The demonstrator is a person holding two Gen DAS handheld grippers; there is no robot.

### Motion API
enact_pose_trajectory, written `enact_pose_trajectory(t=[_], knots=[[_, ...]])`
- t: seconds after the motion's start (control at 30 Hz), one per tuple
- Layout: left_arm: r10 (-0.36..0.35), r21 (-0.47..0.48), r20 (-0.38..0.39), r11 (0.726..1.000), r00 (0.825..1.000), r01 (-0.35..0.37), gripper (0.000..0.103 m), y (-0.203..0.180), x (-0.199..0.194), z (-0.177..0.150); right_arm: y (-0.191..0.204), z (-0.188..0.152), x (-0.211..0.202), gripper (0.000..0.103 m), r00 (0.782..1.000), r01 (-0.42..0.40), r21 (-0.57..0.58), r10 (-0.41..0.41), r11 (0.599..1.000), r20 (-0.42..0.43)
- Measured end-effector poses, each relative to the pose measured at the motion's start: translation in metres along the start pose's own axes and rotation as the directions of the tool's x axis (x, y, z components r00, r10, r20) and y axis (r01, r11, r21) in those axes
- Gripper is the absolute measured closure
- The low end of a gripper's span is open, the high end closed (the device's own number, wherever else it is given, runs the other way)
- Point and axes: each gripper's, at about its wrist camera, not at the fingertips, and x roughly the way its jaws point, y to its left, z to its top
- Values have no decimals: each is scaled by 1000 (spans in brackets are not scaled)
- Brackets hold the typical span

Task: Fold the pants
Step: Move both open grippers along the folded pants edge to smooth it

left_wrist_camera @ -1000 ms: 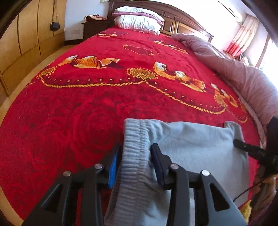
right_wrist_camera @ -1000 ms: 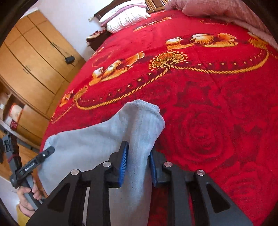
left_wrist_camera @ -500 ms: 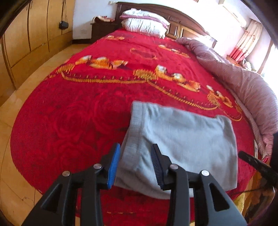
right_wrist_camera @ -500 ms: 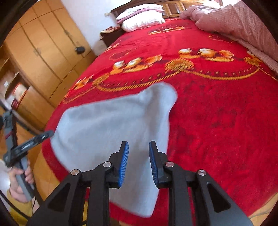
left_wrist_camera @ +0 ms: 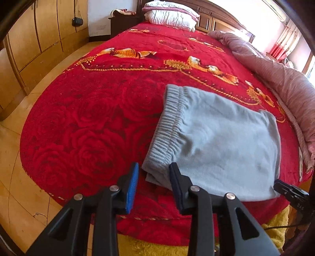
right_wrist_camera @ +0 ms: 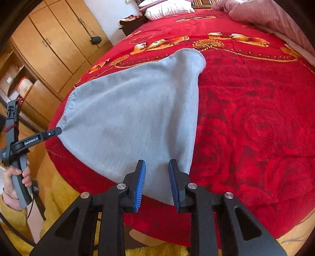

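1. The big bed with the red fuzzy blanket (left_wrist_camera: pixel 94 122), covered in roses and gold birds, fills most of what you see. The white pillows (left_wrist_camera: pixel 169 16) sit at its far end, and a pink-brown quilt (left_wrist_camera: pixel 283 78) lies bunched along one side.
2. The tall wooden wardrobe (right_wrist_camera: pixel 59 45) stands beside the bed. A small black bag (right_wrist_camera: pixel 95 40) hangs on its door. On its open side shelf stands a round tub (right_wrist_camera: pixel 24 86); you cannot tell what is in it.
3. The soft grey pants (left_wrist_camera: pixel 212 141) lie folded flat on the blanket, near the edge closest to you. The stretchy ribbed waistband (left_wrist_camera: pixel 169 126) is on the wardrobe side.
4. Your left gripper (left_wrist_camera: pixel 153 189) hangs just over the near waistband corner. Its jaws have just been closing a little, but they are still apart and pinch nothing. The corner shows between them, not squeezed.
5. Your right gripper (right_wrist_camera: pixel 156 183) floats above the near end of the pants. Its blue pads (right_wrist_camera: pixel 140 185) are apart, with nothing gripped.
6. Your hand (right_wrist_camera: pixel 13 177) in a yellow fuzzy sleeve (right_wrist_camera: pixel 13 220) holds the left handle.
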Motion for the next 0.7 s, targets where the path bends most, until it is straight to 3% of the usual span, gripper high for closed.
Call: enact_pose_trajectory(t=[0.17,0.2,0.27,0.47,0.63,0.7], knots=[[-46,32,39,999,998,44,69,-15,-22,3,-3,-6,-17,76,1000,-17,51,16,999,21],[-60,45,47,997,997,58,69,-22,-27,4,-3,-7,-22,73,999,-11,54,9,998,31],[-90,55,48,995,995,87,63,-30,-29,6,-3,-8,-29,56,998,26,57,-29,998,51],[-141,103,-9,985,990,141,61,-67,-4,1,-13,-3,-21,54,998,37,105,-42,994,48],[-83,167,-67,982,994,93,60,-85,29,-15,-16,-2,-2,54,999,16,127,-21,992,35],[-79,179,-54,980,995,87,55,-87,28,-18,-15,-1,1,52,999,12,126,-18,992,43]])
